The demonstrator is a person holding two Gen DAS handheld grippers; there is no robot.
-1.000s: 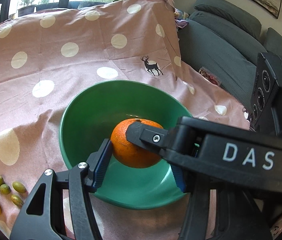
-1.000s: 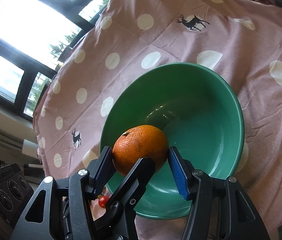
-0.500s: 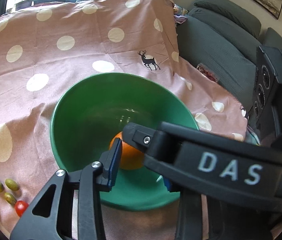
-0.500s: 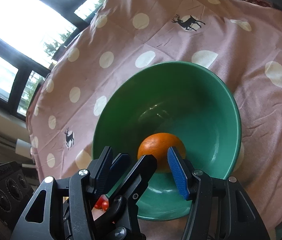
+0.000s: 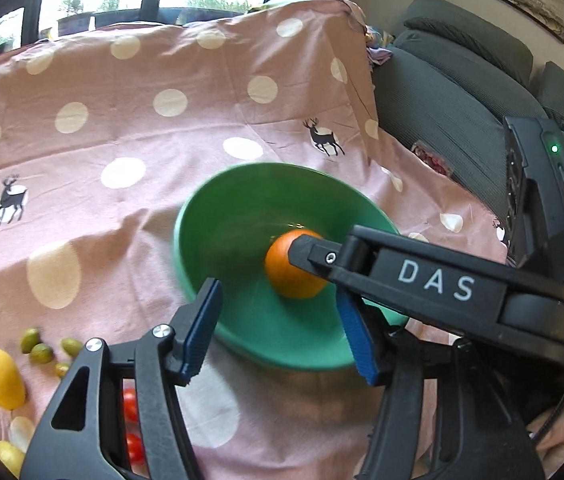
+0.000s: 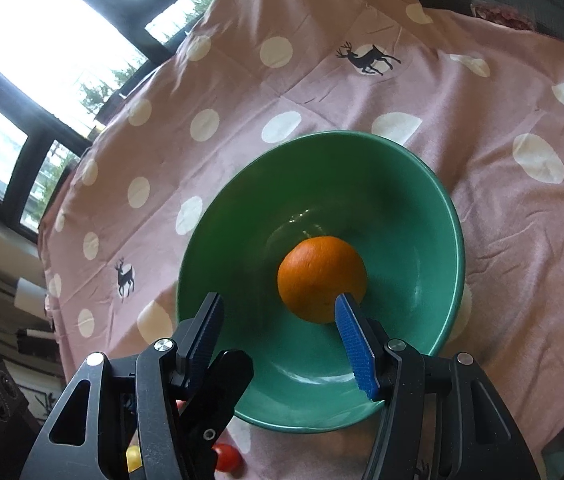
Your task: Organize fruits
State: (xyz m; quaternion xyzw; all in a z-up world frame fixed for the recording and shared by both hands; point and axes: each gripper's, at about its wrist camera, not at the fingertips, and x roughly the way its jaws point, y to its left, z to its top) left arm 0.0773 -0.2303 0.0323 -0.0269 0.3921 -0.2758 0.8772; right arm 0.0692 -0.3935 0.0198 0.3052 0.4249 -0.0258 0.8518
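An orange (image 5: pixel 287 276) (image 6: pixel 317 276) lies loose in the bottom of the green bowl (image 5: pixel 218 220) (image 6: pixel 421 208) on the pink dotted cloth. My left gripper (image 5: pixel 278 332) hovers at the bowl's near rim. Its jaws are opening and nothing is between the blue pads. My right gripper (image 6: pixel 280 340) stands open over the bowl's near side, and its right pad (image 6: pixel 355 340) hides a little of the orange without gripping it. The right gripper's black finger (image 5: pixel 421 280) crosses the left wrist view and covers the orange's right side.
Left of the bowl, near the cloth's front, lie a yellow fruit (image 5: pixel 0 376), several small green fruits (image 5: pixel 42 348) and cherry tomatoes (image 5: pixel 132 408) (image 6: pixel 228 456). A grey sofa (image 5: pixel 461 100) stands to the right. A hand (image 5: pixel 557 428) shows at the lower right.
The orange, earlier up between the fingers at the bowl's near rim, now rests in the bowl's bottom. My left gripper narrowed, widened again and drew back from the bowl. The right gripper stayed put.
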